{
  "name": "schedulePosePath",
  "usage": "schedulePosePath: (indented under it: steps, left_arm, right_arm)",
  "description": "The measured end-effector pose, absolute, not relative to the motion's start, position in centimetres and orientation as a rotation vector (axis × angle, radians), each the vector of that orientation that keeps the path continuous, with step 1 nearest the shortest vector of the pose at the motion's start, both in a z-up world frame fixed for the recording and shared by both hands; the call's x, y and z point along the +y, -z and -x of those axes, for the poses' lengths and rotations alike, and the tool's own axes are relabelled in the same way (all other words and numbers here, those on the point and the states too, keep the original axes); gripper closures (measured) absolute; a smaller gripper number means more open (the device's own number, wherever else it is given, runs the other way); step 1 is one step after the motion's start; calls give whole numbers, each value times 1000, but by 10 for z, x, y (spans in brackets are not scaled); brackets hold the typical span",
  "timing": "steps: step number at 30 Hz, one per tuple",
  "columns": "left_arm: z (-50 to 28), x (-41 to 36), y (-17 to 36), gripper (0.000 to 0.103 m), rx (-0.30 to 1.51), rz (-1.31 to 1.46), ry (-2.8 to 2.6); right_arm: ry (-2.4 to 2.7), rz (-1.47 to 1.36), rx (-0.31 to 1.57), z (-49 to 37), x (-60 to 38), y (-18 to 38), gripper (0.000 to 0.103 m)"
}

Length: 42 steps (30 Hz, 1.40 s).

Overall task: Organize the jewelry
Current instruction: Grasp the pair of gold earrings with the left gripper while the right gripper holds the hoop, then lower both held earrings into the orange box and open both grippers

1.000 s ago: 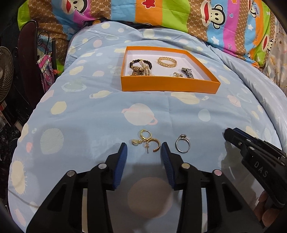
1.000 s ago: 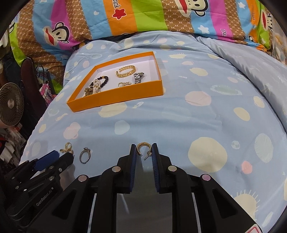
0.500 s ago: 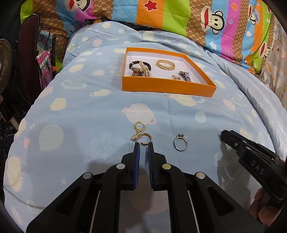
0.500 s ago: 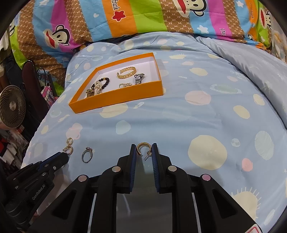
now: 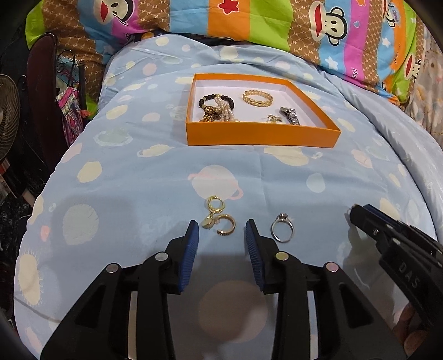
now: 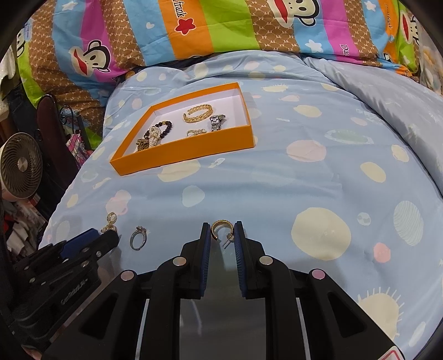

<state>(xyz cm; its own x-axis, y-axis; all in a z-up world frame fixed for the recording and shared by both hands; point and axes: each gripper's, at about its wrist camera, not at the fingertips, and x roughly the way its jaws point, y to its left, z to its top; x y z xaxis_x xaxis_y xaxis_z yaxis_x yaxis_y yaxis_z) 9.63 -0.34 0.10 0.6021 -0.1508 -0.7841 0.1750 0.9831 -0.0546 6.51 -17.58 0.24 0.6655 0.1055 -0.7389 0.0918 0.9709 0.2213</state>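
My left gripper (image 5: 222, 229) is open, its blue pads either side of a gold hoop earring (image 5: 226, 225) lying on the blue bedspread beside a gold ring with a charm (image 5: 215, 204). A silver ring (image 5: 282, 227) lies just right of it. My right gripper (image 6: 223, 232) is shut on another gold hoop earring (image 6: 220, 227), held just above the bedspread. The orange tray (image 5: 260, 135) further back holds a bead bracelet (image 5: 216, 103), a gold bangle (image 5: 257, 98) and a watch piece (image 5: 289, 115). The tray also shows in the right wrist view (image 6: 182, 149).
Striped cartoon pillows (image 5: 249, 22) lie behind the tray. A small fan (image 6: 20, 166) and a dark chair (image 5: 41, 91) stand off the bed's left edge. The right gripper body (image 5: 398, 243) shows at the right of the left wrist view.
My left gripper was open, shut half a second ago, and has opened again around the hoop earring on the bedspread. My right gripper keeps hold of its earring.
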Motion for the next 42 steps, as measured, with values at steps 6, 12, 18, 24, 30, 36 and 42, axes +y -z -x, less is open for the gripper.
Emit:
schedulePosePath:
  steps: [6, 12, 18, 24, 30, 36, 42]
  left_arm:
    - [-94, -6, 0, 84, 902, -49, 197]
    - [-85, -2, -8, 84, 884, -29, 202]
    - [-77, 3, -31, 84, 842, 1, 221]
    - [-85, 0, -61, 84, 775, -3, 236]
    - [-108, -5, -77, 84, 734, -7, 228]
    - [-142, -15, -86, 84, 708, -18, 220]
    - [-182, -29, -91, 84, 693, -16, 216]
  right_arm:
    - [-12, -253, 841, -65, -176, -3, 87]
    - [-24, -254, 831, -60, -174, -7, 87]
    - [-44, -254, 810, -56, -170, -16, 87]
    - [-50, -238, 775, -64, -169, -31, 87]
    - [-44, -223, 735, -84, -173, -47, 87]
    - [-48, -213, 702, -114, -177, -60, 87]
    - [-34, -187, 679, -152, -177, -65, 87]
